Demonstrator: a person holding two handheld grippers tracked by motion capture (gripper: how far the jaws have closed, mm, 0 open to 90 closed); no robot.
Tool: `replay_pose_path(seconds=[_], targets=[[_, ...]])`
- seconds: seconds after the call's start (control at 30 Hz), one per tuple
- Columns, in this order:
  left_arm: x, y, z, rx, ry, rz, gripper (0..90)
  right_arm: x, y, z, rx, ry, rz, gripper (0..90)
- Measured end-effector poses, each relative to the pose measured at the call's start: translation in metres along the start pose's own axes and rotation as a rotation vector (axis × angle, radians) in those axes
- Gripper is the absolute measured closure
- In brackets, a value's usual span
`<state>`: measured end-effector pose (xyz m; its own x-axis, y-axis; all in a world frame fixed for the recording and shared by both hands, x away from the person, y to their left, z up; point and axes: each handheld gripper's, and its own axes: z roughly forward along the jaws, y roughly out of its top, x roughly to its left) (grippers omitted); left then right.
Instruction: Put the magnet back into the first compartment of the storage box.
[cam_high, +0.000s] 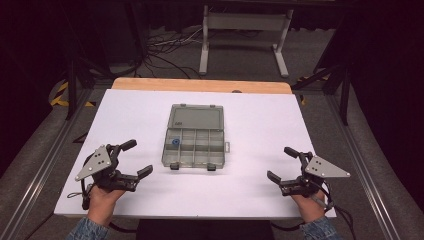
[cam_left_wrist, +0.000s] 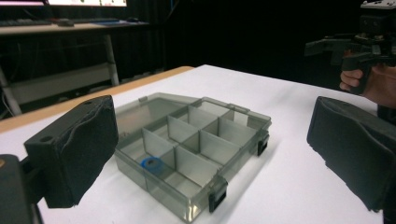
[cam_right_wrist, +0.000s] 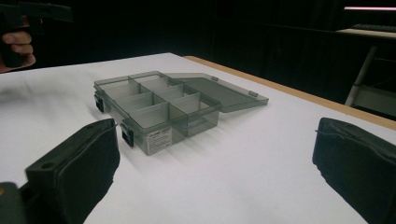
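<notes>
The clear grey organiser box (cam_high: 194, 145) lies open at the middle of the table (cam_high: 250, 195), its lid (cam_high: 196, 117) folded flat toward the far side. Its walls are see-through, so the dividers blur into one another in the high view; the text on a small label (cam_right_wrist: 160, 136) on its side is too small to read. A small blue ring (cam_high: 175, 142) sits in a compartment on the left side of the box; what it is cannot be made out.

The left gripper (cam_high: 136, 159) hovers at the near left with its jaws spread wide and nothing between them; the right gripper (cam_high: 281, 163) at the near right is likewise wide and holds nothing. Both are well apart from the box.

The table top is plain white, with a wooden edge (cam_high: 200, 85) at the far side. Beyond it the room is dark, with cables (cam_high: 170, 50) on the floor and a white frame (cam_high: 244, 30).
</notes>
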<state>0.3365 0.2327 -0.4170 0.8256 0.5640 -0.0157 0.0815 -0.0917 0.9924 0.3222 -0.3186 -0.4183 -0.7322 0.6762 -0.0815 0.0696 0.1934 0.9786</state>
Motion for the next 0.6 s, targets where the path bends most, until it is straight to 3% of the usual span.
replay_pose_path(seconds=[0.17,0.27,0.37,0.47,0.53,0.6], targets=[[0.0,-0.018,-0.001,-0.009,0.021,-0.022,2.1,0.0,-0.003,0.0,-0.005,0.003,-0.005,1.1],[0.0,-0.02,-0.002,0.003,0.032,0.0,1.5,0.0,-0.005,0.0,-0.005,0.007,-0.008,1.1],[-0.003,-0.019,-0.003,0.027,0.049,0.053,1.5,0.0,-0.006,0.0,-0.002,0.008,-0.011,1.0],[-0.003,-0.019,-0.003,0.026,0.036,0.043,1.2,0.0,-0.008,0.002,0.01,0.013,-0.012,1.0],[0.001,-0.021,-0.004,-0.002,0.028,0.0,0.9,0.001,-0.008,0.003,0.011,0.016,-0.014,1.0],[0.001,-0.021,-0.005,-0.009,0.03,-0.01,0.9,0.001,-0.008,0.003,0.011,0.018,-0.013,1.0]])
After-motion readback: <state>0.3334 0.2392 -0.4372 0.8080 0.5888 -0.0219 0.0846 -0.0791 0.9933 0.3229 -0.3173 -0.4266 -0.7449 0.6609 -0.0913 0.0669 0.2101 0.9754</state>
